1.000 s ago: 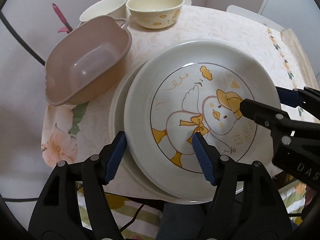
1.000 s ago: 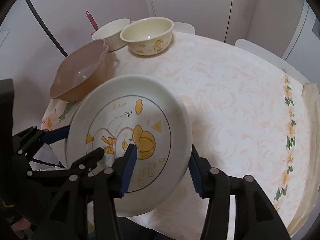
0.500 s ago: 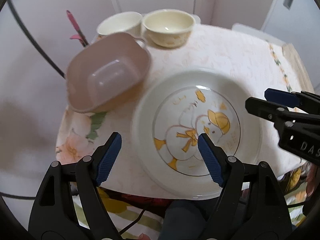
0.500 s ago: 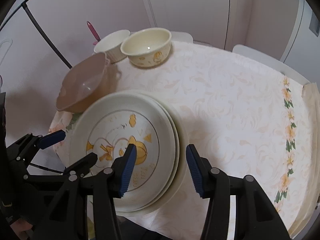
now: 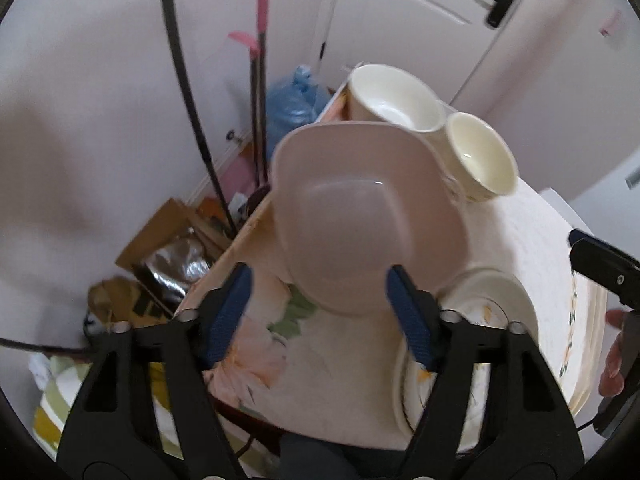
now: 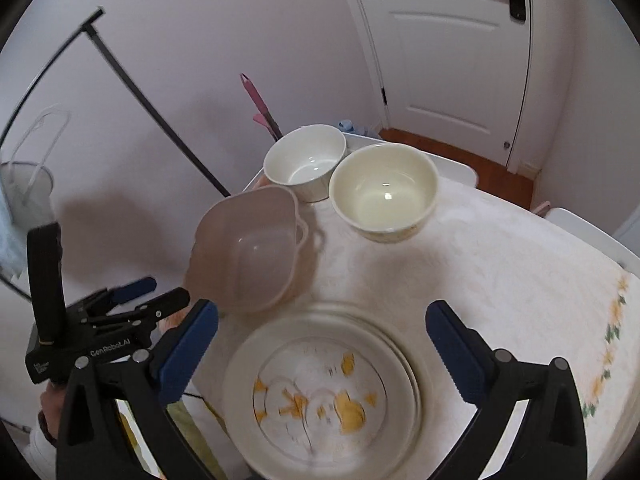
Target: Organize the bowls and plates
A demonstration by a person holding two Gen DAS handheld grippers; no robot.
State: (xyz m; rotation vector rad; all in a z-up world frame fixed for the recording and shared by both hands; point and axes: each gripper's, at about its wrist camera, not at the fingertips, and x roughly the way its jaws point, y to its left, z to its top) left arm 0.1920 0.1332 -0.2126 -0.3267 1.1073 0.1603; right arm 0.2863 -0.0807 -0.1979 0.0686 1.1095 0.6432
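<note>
1. Pinkish-beige plastic makes up the square bowl (image 5: 360,216), which sits tilted at the table's near-left corner, its rim resting towards the white bowl (image 6: 306,160) behind it. The cream bowl (image 6: 384,190) stands just beside the white one, apart from the plates.

2. Plate stack (image 6: 324,392): several plates nested at the near edge of the table (image 6: 500,272), the duck-printed plate uppermost. The stack appears settled; plate work is judged complete, bowls not yet gathered.

3. Left gripper (image 5: 320,312): jaws part-open and closing, with nothing pressed between the pads. They frame the near rim of the square bowl but do not touch it.

4. Right gripper (image 6: 324,344): jaws opening to full width, empty, hovering above the plate stack.

5. Risk, square bowl: it lies tilted and close to the table's left edge. A closing pad that meets the smooth rim off-centre could push it over the side, or pinch it and let it slip.

6. Risk, neighbouring bowls: the square bowl's rim overlaps the white bowl in the left view; dragging rather than lifting could knock both ceramic bowls, which stand near the far corner.

7. Risk, plates: the stack slightly overhangs the near edge. A low right gripper could catch its rim.

8. Both views are motion-blurred; exact contact cannot be confirmed.
</note>
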